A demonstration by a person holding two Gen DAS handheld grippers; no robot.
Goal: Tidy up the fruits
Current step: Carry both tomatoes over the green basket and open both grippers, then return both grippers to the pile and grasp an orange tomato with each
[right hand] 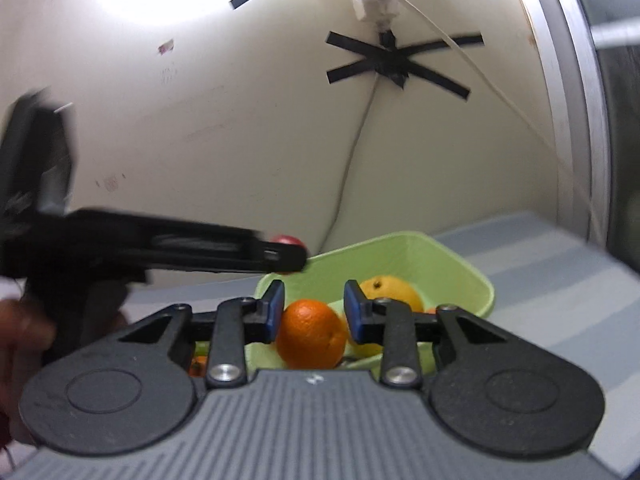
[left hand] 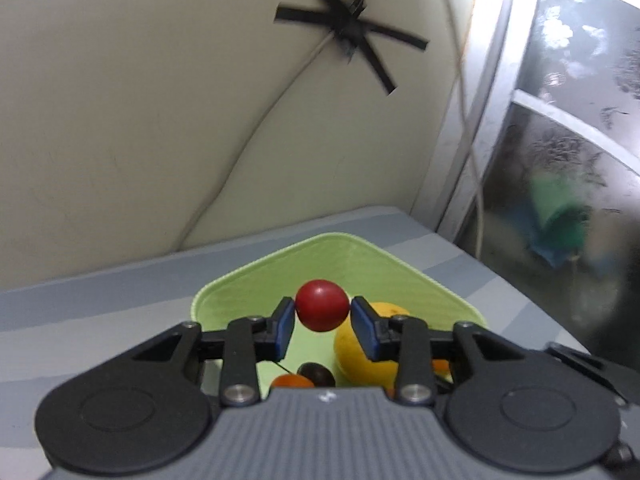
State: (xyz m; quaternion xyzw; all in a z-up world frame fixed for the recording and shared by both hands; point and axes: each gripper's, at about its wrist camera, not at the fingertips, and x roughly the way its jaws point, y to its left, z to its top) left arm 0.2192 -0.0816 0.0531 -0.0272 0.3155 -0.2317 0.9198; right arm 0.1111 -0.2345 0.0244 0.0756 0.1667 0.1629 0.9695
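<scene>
My left gripper is shut on a small red round fruit and holds it above a light green tray. In the tray lie a yellow citrus, a dark fruit and an orange fruit. My right gripper is shut on an orange above the near side of the same green tray, which holds a yellow citrus. The left gripper shows blurred at the left of the right wrist view, with the red fruit at its tip.
The tray stands on a grey striped tabletop against a cream wall with black tape and a white cable. A metal-framed window is at the right. A hand holds the left gripper.
</scene>
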